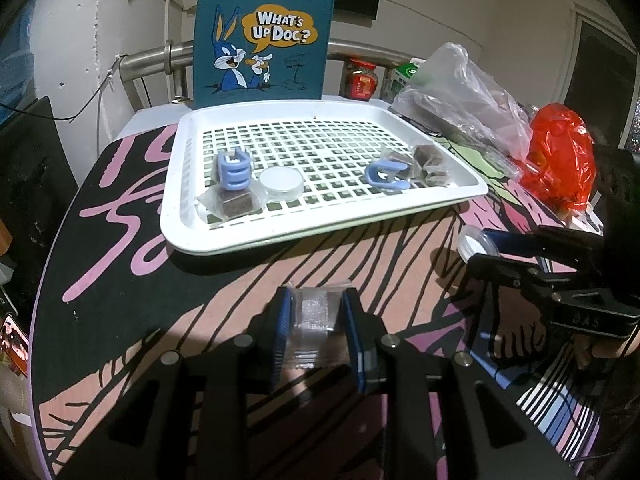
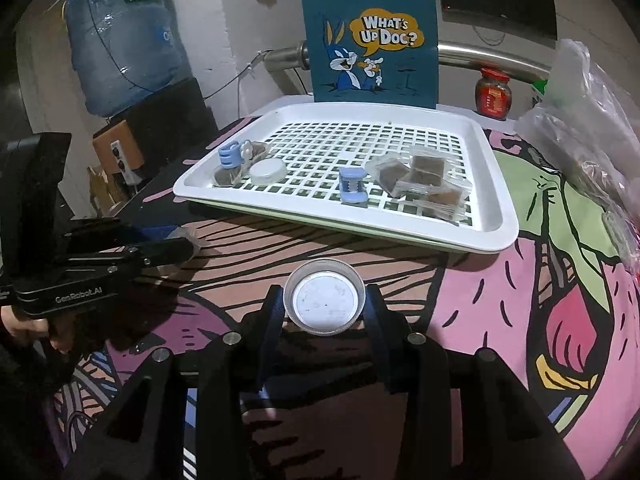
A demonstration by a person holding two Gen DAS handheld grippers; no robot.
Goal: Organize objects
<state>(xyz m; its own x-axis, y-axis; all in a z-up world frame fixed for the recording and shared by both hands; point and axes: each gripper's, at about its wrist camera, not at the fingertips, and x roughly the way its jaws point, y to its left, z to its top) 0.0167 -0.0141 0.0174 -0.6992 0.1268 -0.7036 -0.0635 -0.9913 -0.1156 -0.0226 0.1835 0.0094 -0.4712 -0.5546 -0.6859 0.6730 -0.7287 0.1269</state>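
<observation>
My left gripper (image 1: 317,320) is shut on a clear plastic packet (image 1: 314,322), held above the patterned table in front of the white slotted tray (image 1: 328,224). My right gripper (image 2: 325,300) is shut on a round clear lidded case (image 2: 324,296), also in front of the tray (image 2: 460,236); it shows at the right of the left wrist view (image 1: 476,242). In the tray lie two blue clips (image 1: 233,172) (image 1: 384,174), a round case (image 1: 281,184) and brown packets (image 1: 236,206) (image 1: 430,162).
A blue cartoon bag (image 1: 262,36) stands behind the tray. Clear plastic bags (image 1: 460,92), a red bag (image 1: 560,160) and a red jar (image 1: 360,80) sit at the back right. A water bottle (image 2: 124,36) stands at the far left in the right wrist view.
</observation>
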